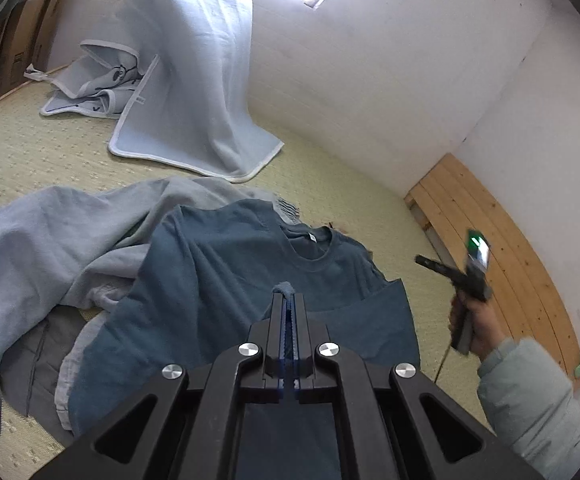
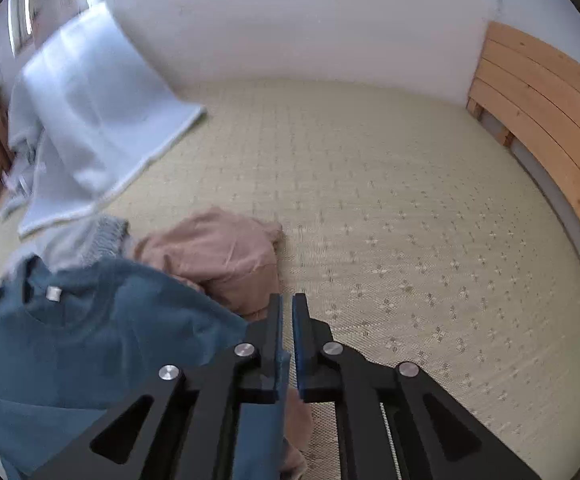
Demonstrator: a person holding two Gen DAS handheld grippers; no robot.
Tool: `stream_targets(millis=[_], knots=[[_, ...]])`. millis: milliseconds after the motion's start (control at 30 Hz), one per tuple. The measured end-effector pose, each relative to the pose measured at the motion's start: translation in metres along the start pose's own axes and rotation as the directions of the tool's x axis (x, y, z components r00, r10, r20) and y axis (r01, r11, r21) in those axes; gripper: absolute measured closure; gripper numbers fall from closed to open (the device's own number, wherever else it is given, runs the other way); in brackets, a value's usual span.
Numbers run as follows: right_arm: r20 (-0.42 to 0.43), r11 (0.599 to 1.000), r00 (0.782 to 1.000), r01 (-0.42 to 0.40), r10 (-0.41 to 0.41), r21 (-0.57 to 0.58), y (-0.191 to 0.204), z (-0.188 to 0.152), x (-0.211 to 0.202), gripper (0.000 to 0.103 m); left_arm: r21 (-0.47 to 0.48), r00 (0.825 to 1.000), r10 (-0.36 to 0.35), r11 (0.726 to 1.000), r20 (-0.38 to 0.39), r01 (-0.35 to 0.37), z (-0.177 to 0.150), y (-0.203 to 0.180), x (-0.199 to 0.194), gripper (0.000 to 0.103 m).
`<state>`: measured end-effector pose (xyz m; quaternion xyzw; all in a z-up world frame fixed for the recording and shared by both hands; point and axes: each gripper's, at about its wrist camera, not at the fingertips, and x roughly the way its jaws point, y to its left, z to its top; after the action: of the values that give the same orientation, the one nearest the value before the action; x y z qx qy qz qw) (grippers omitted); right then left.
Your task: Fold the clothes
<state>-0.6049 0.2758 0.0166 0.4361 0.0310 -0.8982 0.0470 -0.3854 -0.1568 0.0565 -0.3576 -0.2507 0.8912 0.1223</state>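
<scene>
**A:** What's your left wrist cam showing, where's the shirt relative to the fingers?

**B:** On my left wrist view the left gripper (image 1: 288, 300) has its fingers (image 1: 277, 320) pressed together on a fold of the teal t-shirt (image 1: 218, 280). A little tuft of the fabric pokes out just past the tips. The rest of the shirt spreads out ahead and below, collar and white neck tag facing up, lying partly over a light blue garment (image 1: 50, 240) on the woven mat (image 1: 50, 148). There's some grey clothing (image 1: 22, 360) at the lower left too. Further back a pale blue blanket (image 1: 194, 80) hangs over something by the wall. Off to the right I can see the person's hand (image 1: 477, 324) in a pale green sleeve holding the other gripper, well apart from the shirt.

**A:** And the right side?

**B:** The right wrist view is a bit blurry. The right gripper (image 2: 286, 304) has its fingers (image 2: 301, 328) slightly apart, a narrow gap between the blue pads. The teal shirt sits to the left of them, its edge running up against the left finger and dropping down behind it; I can't tell if any cloth is actually in the gap. A pinkish-brown garment (image 2: 226, 256) is bunched on the mat just beyond the tips. Wooden slats (image 2: 549, 92) stand along the right wall.
</scene>
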Motion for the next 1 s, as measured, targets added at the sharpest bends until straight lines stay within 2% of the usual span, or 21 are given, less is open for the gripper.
stream_targets(millis=[33,100,333,400,500,633,733,767,800,867,900,1000], knots=[[0.009,1.0,1.0,-0.013,0.013,-0.02,0.001,-0.013,-0.006,0.069,-0.005,1.0,-0.004,1.0,-0.001,0.004,0.002,0.002,0.001,0.102],[0.025,0.997,0.999,-0.039,0.041,-0.06,0.002,-0.039,-0.019,0.055,-0.014,1.0,-0.011,1.0,-0.006,0.011,0.005,0.004,0.002,0.102],[0.056,0.973,0.989,-0.122,0.136,-0.198,0.007,-0.13,-0.059,0.054,-0.05,0.998,0.001,0.999,-0.061,-0.004,0.014,0.016,0.018,0.102],[0.037,0.967,0.992,-0.106,0.118,-0.23,0.01,-0.154,-0.059,0.054,-0.05,0.997,0.018,0.999,-0.071,-0.021,0.016,0.02,0.023,0.102],[0.016,0.969,0.991,-0.13,0.136,-0.208,0.005,-0.176,-0.064,0.054,-0.037,0.996,0.052,0.998,-0.076,-0.055,0.024,0.026,0.031,0.102],[0.036,0.972,0.988,-0.142,0.151,-0.186,-0.001,-0.189,-0.082,0.054,-0.03,0.989,0.127,0.991,-0.079,-0.129,0.038,0.042,0.05,0.102],[0.057,0.972,0.985,-0.147,0.16,-0.182,0.002,-0.195,-0.096,0.054,-0.055,0.978,0.186,0.98,-0.098,-0.192,0.043,0.062,0.068,0.089],[0.065,0.972,0.985,-0.149,0.163,-0.181,0.003,-0.197,-0.101,0.054,-0.072,0.977,0.187,0.978,-0.102,-0.195,0.04,0.068,0.069,0.075],[0.072,0.972,0.984,-0.15,0.165,-0.179,0.004,-0.199,-0.105,0.054,-0.091,0.977,0.187,0.976,-0.107,-0.197,0.037,0.074,0.07,0.053],[0.087,0.972,0.982,-0.153,0.171,-0.177,0.007,-0.202,-0.115,0.054,-0.131,0.985,0.134,0.98,-0.104,-0.147,0.022,0.078,0.064,0.035],[0.094,0.972,0.98,-0.155,0.173,-0.176,0.008,-0.204,-0.119,0.054,-0.15,0.989,0.107,0.981,-0.102,-0.122,0.014,0.08,0.061,0.031],[0.115,0.973,0.977,-0.161,0.181,-0.163,0.009,-0.211,-0.13,0.054,-0.138,0.991,0.071,0.987,-0.116,-0.087,-0.013,0.072,0.058,0.03]])
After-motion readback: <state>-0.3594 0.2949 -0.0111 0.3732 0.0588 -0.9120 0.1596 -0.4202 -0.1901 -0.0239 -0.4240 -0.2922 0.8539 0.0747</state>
